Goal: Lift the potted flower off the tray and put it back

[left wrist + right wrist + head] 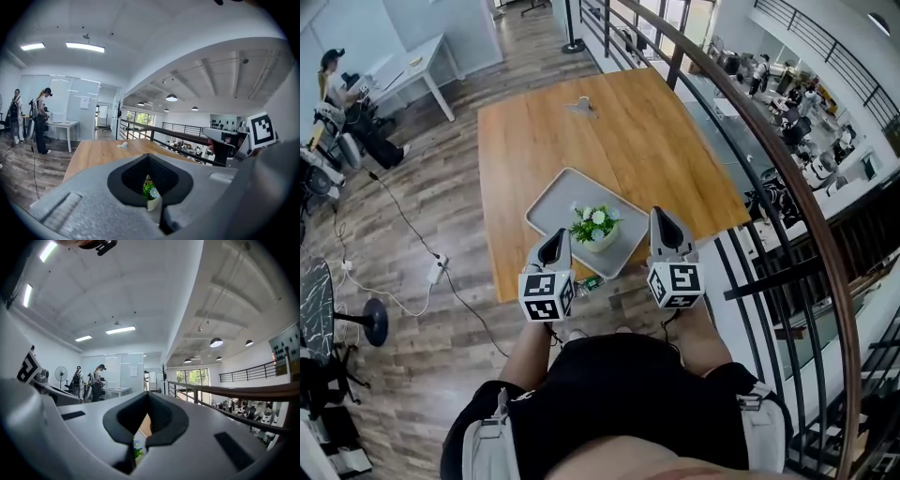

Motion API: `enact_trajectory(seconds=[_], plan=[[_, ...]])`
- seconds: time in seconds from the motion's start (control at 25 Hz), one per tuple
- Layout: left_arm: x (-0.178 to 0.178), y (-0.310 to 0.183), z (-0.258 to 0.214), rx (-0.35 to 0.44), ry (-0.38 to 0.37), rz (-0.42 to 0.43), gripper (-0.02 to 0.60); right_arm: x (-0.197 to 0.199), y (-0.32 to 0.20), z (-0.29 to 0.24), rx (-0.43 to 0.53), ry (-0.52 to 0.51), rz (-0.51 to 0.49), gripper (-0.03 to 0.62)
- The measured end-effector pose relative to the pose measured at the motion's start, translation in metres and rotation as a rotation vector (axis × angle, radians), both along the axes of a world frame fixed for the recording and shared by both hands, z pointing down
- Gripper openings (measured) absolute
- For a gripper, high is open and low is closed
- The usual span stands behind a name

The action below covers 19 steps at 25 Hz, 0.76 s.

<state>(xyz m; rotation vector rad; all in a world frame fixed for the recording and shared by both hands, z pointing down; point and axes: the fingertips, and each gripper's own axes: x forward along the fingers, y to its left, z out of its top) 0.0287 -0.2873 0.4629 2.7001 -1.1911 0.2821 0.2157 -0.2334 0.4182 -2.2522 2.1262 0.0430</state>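
The potted flower [596,226], white blooms and green leaves in a pale pot, stands on the grey tray [555,200] near the wooden table's front edge. Both grippers hang in front of the table, level and pointing over it, touching nothing. My left gripper [560,236] is just left of the pot and shut with nothing held. My right gripper [662,216] is to the pot's right, off the tray's corner, also shut and empty. The flower [150,189] shows through the notch of the left gripper [149,155], and a bit of the flower [137,449] shows under the right gripper [149,394].
A dark metal railing [750,141] runs close along the table's right side. A small white object [581,105] lies at the table's far end. A small green item [589,283] sits at the front edge. People work at a white desk [412,70] far left; a cable [403,220] crosses the floor.
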Motion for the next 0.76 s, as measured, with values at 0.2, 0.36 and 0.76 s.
enact_trajectory(seconds=[0.2,0.36,0.76], plan=[[-0.012,-0.002,0.001,-0.005,-0.002,-0.033,0.012,-0.004,-0.004,0.004,-0.013,-0.01,-0.012,-0.006],[-0.023,-0.005,0.001,-0.003,-0.001,-0.058,0.012,-0.014,-0.01,0.007,-0.015,-0.02,-0.031,-0.005],[-0.051,-0.012,0.004,-0.01,0.004,-0.086,0.012,-0.038,-0.022,0.01,-0.017,-0.025,-0.051,-0.005]])
